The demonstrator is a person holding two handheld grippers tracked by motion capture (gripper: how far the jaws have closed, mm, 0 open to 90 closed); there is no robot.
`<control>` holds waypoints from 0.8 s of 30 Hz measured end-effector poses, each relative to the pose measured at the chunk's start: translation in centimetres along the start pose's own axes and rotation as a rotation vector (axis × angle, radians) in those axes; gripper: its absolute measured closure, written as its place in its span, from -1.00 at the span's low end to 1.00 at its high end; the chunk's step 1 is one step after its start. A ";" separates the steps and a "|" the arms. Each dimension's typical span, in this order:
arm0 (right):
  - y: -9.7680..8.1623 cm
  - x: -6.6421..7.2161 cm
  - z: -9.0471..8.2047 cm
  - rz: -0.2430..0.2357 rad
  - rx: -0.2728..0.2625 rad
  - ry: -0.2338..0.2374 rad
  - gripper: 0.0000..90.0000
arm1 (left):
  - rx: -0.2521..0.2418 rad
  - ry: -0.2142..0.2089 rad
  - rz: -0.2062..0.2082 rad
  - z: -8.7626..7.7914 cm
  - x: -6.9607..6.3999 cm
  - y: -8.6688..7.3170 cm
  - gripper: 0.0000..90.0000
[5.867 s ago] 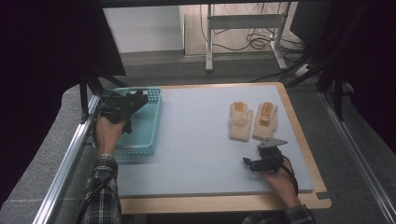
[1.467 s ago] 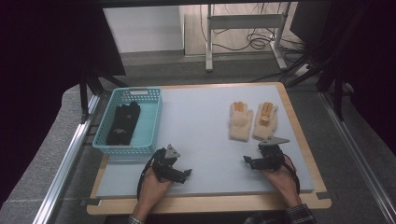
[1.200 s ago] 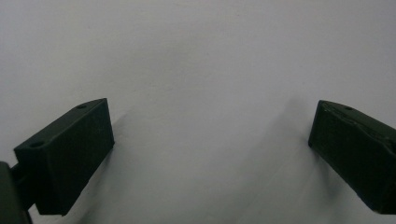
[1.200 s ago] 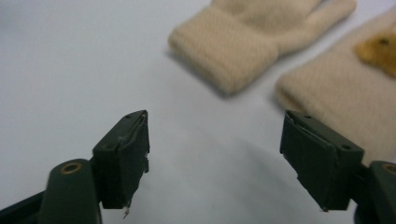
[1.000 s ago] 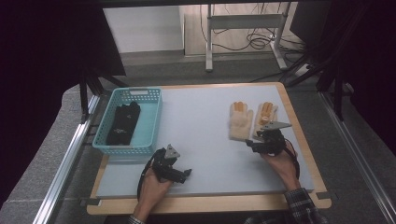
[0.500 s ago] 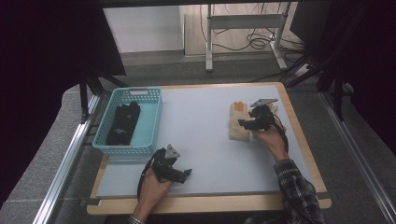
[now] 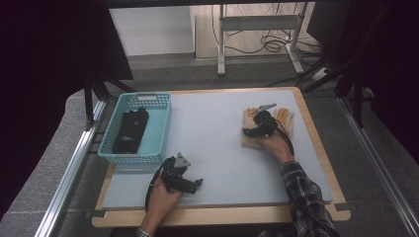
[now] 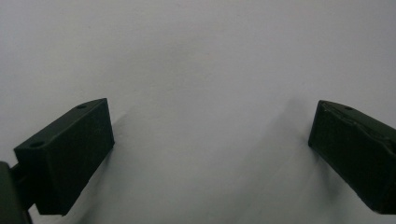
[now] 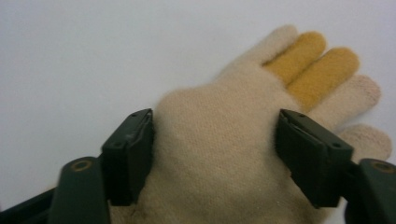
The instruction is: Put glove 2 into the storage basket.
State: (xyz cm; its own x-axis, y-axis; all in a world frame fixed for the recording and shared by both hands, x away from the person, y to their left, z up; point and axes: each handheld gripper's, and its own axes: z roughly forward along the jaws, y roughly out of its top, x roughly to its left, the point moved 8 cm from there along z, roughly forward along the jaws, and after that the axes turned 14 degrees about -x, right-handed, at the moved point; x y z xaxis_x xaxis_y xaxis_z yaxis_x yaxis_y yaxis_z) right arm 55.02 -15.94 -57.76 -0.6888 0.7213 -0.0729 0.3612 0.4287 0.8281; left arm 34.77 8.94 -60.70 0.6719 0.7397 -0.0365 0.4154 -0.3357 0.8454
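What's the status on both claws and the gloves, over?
Right claw open, jaws straddling the cream glove, not closed. Left claw open, over bare mat. Black gloves in basket. Nothing in the way.

Even overhead light falls on the table (image 7: 217, 148), whose pale top is bright while the surroundings sink into near black (dark curtains at both sides). Soft shadows spread beside the left tool (image 8: 210, 154) jaws. The glove (image 9: 243, 154) is sharp close up, its fingertips slightly soft.
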 end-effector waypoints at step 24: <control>2.7 6.1 -7.1 0.060 -0.133 0.129 0.17 | 0.002 -0.001 -0.001 0.0 0.0 0.0 -0.99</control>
State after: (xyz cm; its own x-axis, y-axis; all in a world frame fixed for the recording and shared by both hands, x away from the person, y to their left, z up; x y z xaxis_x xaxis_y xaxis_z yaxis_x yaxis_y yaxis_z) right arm 47.33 -14.22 -52.03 -0.7463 0.6642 0.0432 0.3238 0.3057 0.8954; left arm 34.78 8.95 -60.71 0.6724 0.7392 -0.0377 0.4169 -0.3361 0.8445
